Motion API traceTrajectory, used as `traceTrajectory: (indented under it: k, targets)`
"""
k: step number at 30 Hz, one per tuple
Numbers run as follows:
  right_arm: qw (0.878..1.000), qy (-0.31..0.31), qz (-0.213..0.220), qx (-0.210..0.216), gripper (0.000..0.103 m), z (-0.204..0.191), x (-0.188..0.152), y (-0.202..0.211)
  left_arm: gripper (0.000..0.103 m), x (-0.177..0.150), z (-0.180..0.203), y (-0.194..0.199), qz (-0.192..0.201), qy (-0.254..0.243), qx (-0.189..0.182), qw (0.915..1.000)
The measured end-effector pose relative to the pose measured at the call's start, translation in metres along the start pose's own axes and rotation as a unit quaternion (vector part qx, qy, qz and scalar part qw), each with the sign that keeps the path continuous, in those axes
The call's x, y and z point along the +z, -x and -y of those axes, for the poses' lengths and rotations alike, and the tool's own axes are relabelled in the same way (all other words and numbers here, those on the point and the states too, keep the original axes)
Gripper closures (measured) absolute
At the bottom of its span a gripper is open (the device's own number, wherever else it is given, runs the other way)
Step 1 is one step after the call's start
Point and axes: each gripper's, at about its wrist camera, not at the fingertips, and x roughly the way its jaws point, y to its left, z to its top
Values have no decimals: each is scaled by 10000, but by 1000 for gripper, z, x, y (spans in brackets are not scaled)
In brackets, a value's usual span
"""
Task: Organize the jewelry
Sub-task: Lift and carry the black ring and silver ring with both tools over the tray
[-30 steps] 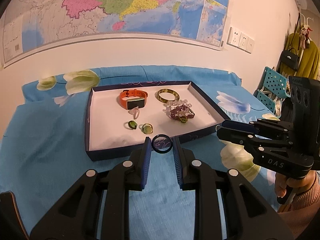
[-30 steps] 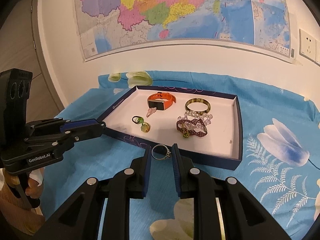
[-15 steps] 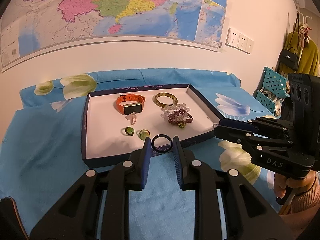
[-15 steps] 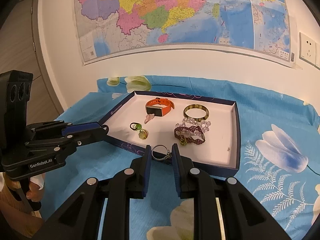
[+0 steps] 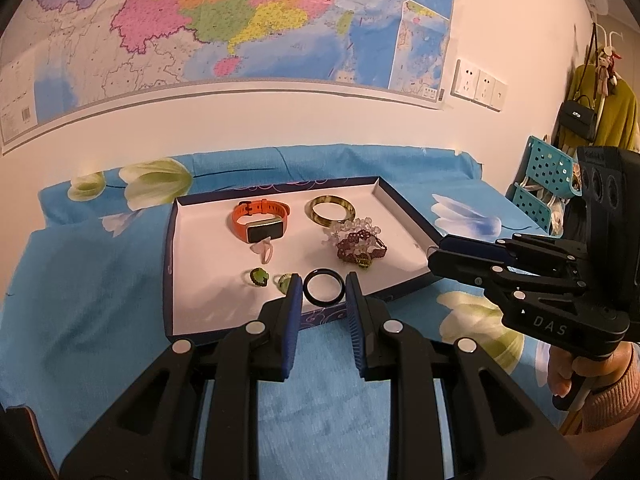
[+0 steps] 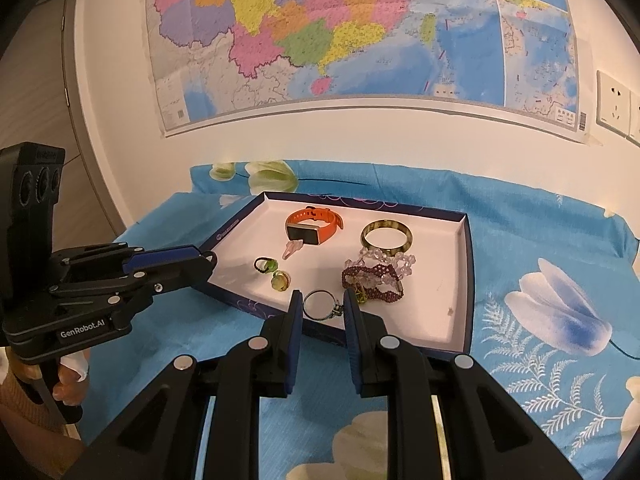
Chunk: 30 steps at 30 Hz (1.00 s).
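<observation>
Left gripper [image 5: 323, 289] fingers pinch a plain black ring [image 5: 323, 287] between the blue pads, held above the near edge of the shallow navy-rimmed white tray [image 5: 404, 204]. Right gripper [image 6: 320, 306] fingers pinch a thin silver metal ring [image 6: 319, 305] the same way. Beyond both fingertips, in the tray: orange-strapped smartwatch [image 5: 261, 218], yellow-green bangle [image 5: 331, 210], dark-red beaded bracelet [image 5: 360, 246].

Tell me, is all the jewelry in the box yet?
Almost. Already lying in the tray: the orange watch band, the bangle, the beaded bracelets and two green rings. In hand: the left gripper pinches a black ring, the right gripper a silver ring, both held near the tray's front edge. Left: setting those two rings down inside.
</observation>
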Motion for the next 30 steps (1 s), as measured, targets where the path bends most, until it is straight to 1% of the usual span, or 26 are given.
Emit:
traceTrajectory:
  k: [30]
  targets:
    - [9999, 59, 106, -79, 84, 5, 13, -7, 81, 16, 1, -5, 117, -78, 89, 9999]
